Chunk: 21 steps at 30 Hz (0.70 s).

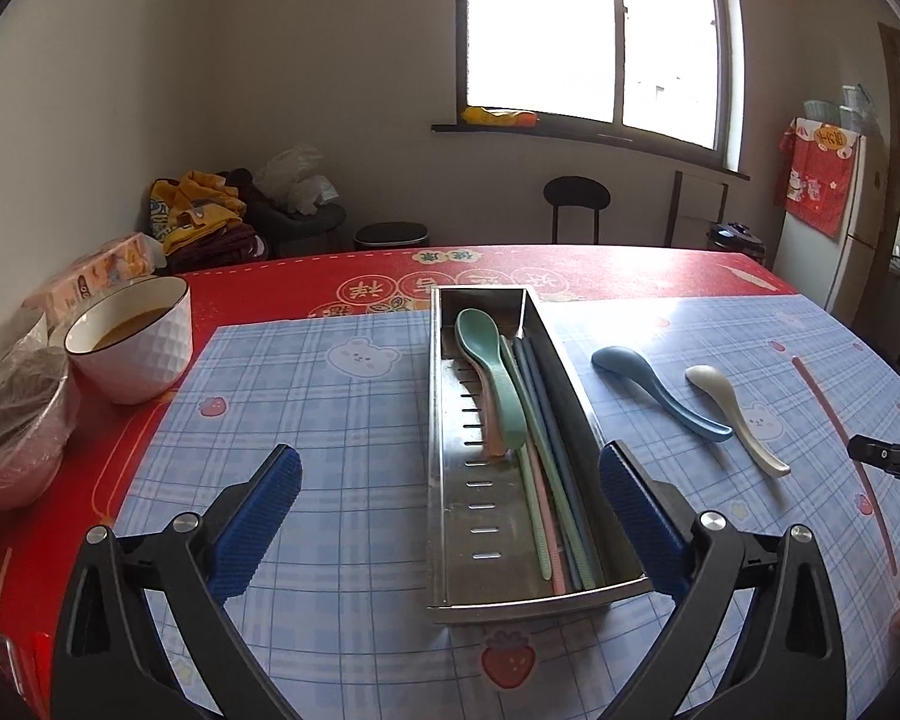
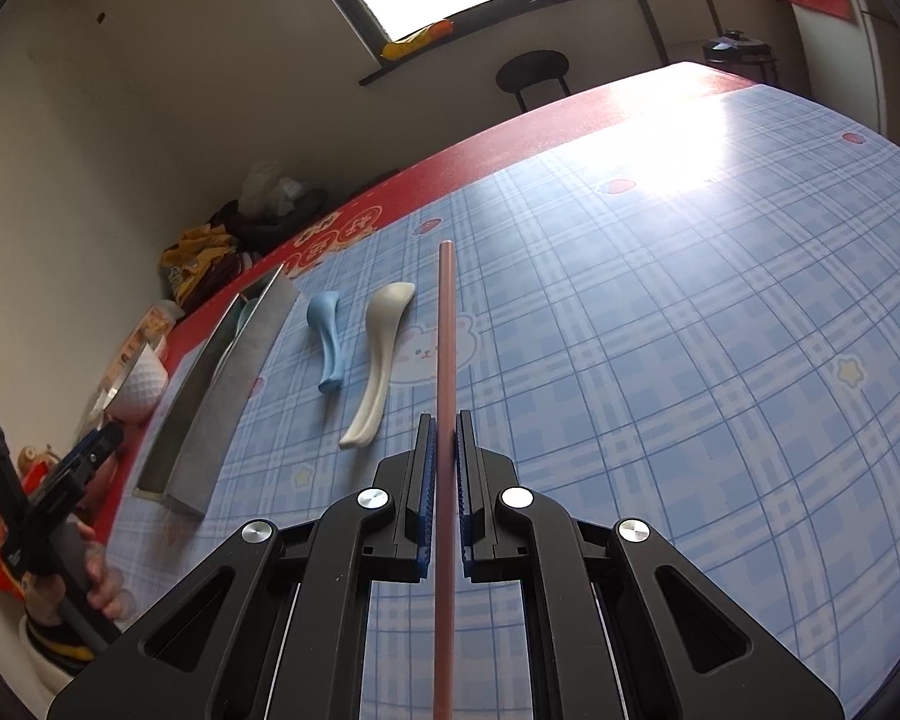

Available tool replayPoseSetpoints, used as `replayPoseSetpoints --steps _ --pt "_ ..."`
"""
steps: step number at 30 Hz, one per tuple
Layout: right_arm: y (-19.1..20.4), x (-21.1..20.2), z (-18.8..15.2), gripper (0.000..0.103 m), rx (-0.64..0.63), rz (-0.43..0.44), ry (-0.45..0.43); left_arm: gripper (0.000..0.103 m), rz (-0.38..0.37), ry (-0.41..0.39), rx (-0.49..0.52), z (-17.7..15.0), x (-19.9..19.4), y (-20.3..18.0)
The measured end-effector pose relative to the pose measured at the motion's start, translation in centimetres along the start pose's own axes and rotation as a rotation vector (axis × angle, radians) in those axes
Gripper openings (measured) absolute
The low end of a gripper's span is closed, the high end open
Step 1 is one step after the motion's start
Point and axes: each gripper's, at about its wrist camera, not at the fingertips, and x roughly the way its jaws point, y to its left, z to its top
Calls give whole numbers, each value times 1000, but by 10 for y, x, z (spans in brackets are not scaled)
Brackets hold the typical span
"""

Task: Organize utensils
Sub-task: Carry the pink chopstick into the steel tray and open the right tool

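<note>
A steel utensil tray (image 1: 444,480) stands on the blue plaid mat and holds a green spoon (image 1: 491,369), a pink spoon under it and several chopsticks (image 1: 549,480). My left gripper (image 1: 450,516) is open, its fingers either side of the tray's near end. A blue spoon (image 1: 654,387) and a white spoon (image 1: 732,411) lie right of the tray; they also show in the right wrist view, the blue spoon (image 2: 329,333) and the white spoon (image 2: 378,360). My right gripper (image 2: 445,420) is shut on a pink chopstick (image 2: 445,330) that lies along the mat; the same chopstick (image 1: 834,420) shows at the left view's right edge.
A white bowl (image 1: 132,342) with brown liquid and a plastic-wrapped bowl (image 1: 12,420) stand at the table's left edge on the red cloth. A snack box (image 1: 99,276) lies behind them. The tray (image 2: 222,396) sits left of the spoons in the right wrist view.
</note>
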Motion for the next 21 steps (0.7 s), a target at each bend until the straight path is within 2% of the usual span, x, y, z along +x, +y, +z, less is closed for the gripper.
replayPoseSetpoints --steps 5,11,16,21 --pt "29 13 16 6 20 63 2 97 48 8 -60 1 1 16" --pt "94 67 37 6 42 160 78 97 58 11 -133 1 5 32" --pt "142 114 46 6 114 203 149 97 59 8 -155 0 8 37" --pt "169 143 45 6 150 191 193 97 61 24 -154 -1 13 37"
